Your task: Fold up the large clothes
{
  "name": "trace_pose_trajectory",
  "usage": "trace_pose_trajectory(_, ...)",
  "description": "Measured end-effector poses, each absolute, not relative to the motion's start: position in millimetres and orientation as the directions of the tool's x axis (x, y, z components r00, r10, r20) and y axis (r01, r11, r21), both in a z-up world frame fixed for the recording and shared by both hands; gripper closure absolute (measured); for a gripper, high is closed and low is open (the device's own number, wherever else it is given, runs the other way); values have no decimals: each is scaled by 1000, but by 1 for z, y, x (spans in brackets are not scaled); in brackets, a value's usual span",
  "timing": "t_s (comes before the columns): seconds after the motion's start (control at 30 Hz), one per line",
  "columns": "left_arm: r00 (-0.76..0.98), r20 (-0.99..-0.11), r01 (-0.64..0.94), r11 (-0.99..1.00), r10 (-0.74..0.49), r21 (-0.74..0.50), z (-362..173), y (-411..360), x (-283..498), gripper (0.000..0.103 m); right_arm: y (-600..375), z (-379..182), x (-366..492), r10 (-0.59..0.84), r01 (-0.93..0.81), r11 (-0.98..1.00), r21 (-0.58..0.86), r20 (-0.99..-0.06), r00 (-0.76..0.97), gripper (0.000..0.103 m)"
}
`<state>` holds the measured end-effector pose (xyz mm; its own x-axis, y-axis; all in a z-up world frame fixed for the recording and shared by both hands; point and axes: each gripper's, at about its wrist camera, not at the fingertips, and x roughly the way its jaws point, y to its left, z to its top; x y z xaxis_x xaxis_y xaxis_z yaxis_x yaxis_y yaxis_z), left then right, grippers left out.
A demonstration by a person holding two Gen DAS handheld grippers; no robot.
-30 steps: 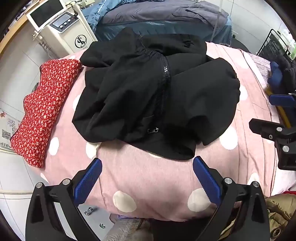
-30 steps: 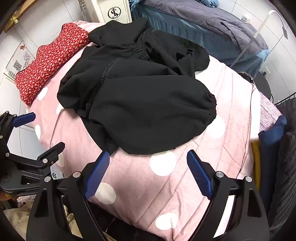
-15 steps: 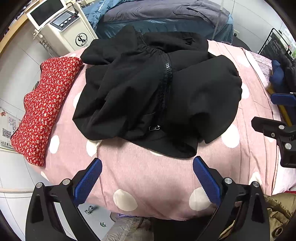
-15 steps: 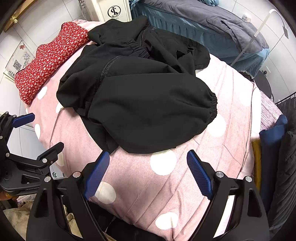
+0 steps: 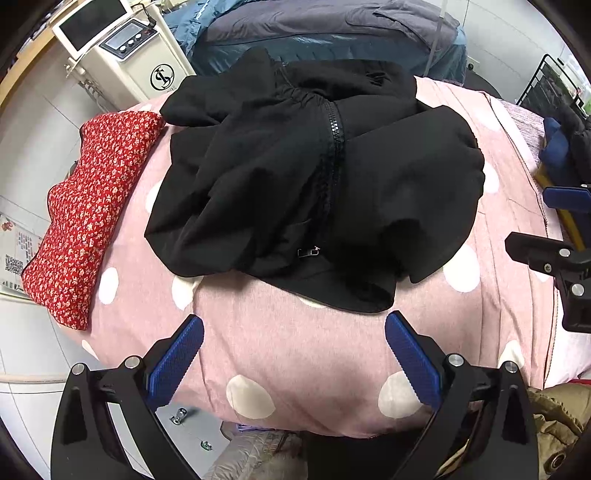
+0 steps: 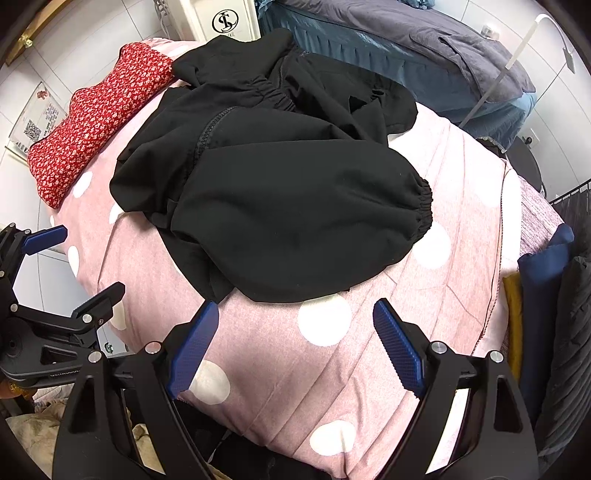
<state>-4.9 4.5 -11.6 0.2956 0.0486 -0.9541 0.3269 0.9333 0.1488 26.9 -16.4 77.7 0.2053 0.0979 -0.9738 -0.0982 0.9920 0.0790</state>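
Observation:
A black zip jacket [image 5: 303, 177] lies crumpled on a pink bedspread with white dots [image 5: 295, 347]; its zipper [image 5: 334, 155] runs down the middle. In the right wrist view the jacket [image 6: 280, 199] shows a sleeve with an elastic cuff [image 6: 424, 206] at the right. My left gripper [image 5: 293, 325] is open and empty, just short of the jacket's near hem. My right gripper [image 6: 295, 314] is open and empty, at the near edge of the sleeve. Each gripper shows at the side of the other's view: the right one [image 5: 554, 236] and the left one [image 6: 55, 269].
A red floral pillow [image 5: 85, 218] lies at the bed's left edge. A white machine [image 5: 122, 48] stands behind it. A second bed with grey-blue covers [image 5: 325, 26] is beyond. Dark blue and yellow folded cloth [image 6: 543, 295] lies at the right. Floor lies below the bed's near edge.
Both grippers have drifted slightly, so the jacket sits a little lower in the left wrist view. Both stay open. The jacket has not moved.

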Motion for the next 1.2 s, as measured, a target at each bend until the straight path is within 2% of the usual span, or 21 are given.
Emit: trace_pose_trajectory(1.2, 282, -958, 326, 933, 60, 155, -16, 6, -5, 6, -16, 77, 27, 93, -102, 992, 74, -976, 196, 18)
